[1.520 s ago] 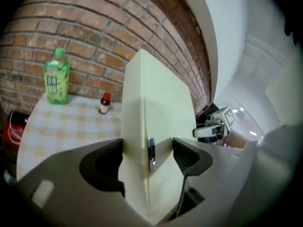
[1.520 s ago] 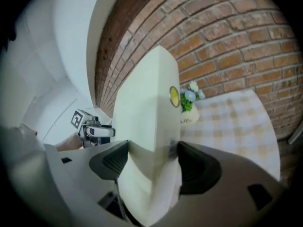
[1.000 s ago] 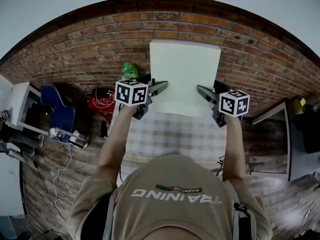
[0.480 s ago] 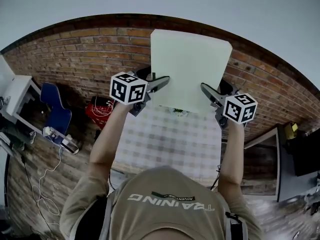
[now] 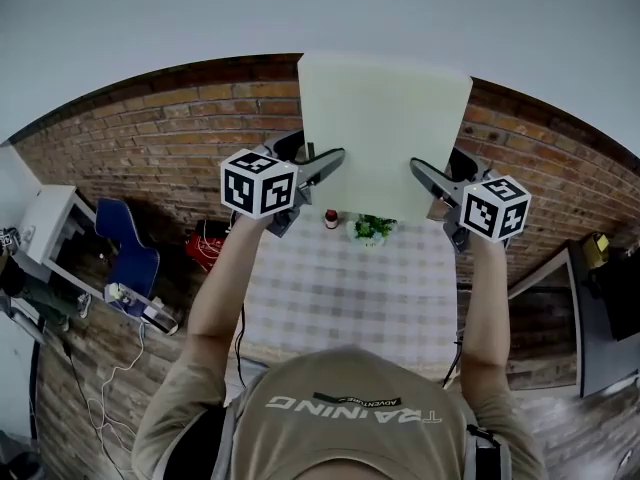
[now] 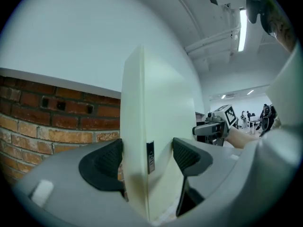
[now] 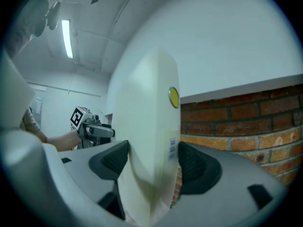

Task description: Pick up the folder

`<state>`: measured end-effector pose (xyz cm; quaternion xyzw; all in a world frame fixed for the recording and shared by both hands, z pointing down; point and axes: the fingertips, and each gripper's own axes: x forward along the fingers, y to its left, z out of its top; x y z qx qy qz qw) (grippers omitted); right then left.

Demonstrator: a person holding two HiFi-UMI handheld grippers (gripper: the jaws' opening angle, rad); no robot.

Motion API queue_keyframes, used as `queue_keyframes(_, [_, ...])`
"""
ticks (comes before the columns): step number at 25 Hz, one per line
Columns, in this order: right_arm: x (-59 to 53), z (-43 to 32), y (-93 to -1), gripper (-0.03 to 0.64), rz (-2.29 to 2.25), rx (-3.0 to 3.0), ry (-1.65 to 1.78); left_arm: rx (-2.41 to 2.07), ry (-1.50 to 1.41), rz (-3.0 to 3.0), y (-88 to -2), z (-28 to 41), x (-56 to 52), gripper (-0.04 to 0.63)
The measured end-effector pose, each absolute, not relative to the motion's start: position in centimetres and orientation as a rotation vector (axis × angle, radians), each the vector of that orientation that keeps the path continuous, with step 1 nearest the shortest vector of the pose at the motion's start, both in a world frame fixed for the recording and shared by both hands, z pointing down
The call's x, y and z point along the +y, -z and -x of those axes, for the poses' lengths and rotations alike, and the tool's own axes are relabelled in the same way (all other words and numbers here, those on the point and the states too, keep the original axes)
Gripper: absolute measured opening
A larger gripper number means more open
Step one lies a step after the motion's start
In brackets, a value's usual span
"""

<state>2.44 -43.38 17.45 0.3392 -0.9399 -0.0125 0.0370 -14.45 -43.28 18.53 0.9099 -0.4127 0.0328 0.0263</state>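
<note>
A pale cream folder (image 5: 385, 133) is held up in the air in front of the brick wall, above the table. My left gripper (image 5: 335, 160) is shut on its left edge and my right gripper (image 5: 417, 171) is shut on its right edge. In the left gripper view the folder (image 6: 151, 131) stands edge-on between the black pads (image 6: 106, 162), and the right gripper shows beyond it. In the right gripper view the folder (image 7: 149, 141) fills the gap between the pads (image 7: 194, 167); a yellow round sticker (image 7: 174, 97) sits on its edge.
Below lies a table with a checked cloth (image 5: 350, 288), with a small green plant (image 5: 372, 228) and a small red-topped bottle (image 5: 330, 218) at its far edge. A blue chair (image 5: 125, 253) and a red bag (image 5: 205, 248) stand to the left by the brick wall (image 5: 160, 143).
Both grippers have lifted the folder higher, off the table and up against the wall. The plant and the bottle on the table have come into sight beneath it.
</note>
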Motion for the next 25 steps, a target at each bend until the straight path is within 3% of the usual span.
queue_keyframes(25, [-42.8, -3.0, -13.5, 0.295, -1.070, -2.899, 0.113, -1.291, -0.087, -2.869, -14.3, 13.9, -42.9, 0.325])
